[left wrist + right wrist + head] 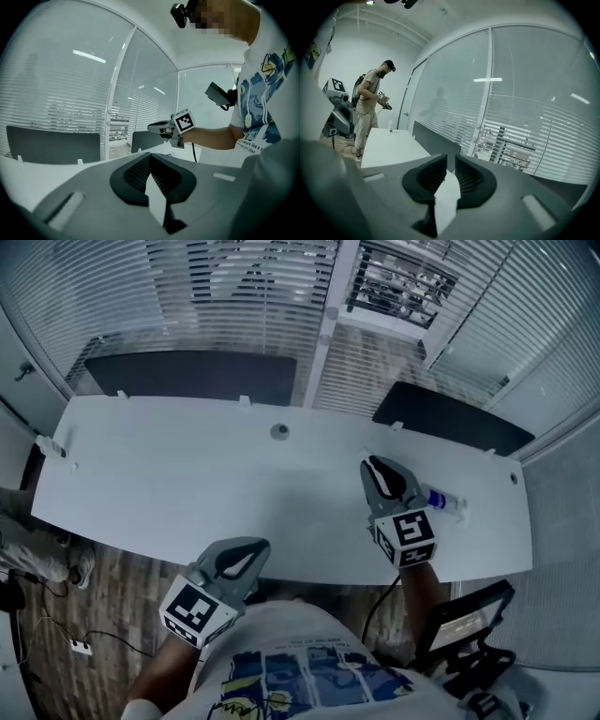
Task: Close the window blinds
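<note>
The window blinds [234, 287] hang behind the white desk [187, 484], across several glass panes. In the right gripper view the blinds [525, 136] have tilted slats, and buildings outside show between the lower ones. My left gripper [255, 547] hovers at the desk's near edge on the left; its pads meet at the tips [150, 157] with nothing in them. Over the desk's right part, my right gripper [373, 465] points at the window. A narrow empty gap shows between its pads [450, 159]. Neither gripper touches the blinds.
Two dark partition panels [187, 376] [450, 418] stand along the desk's far edge. A small bottle [442, 500] lies just right of my right gripper. Another person [370, 103] stands at the desk's far end. A dark device [464, 620] sits low at the right.
</note>
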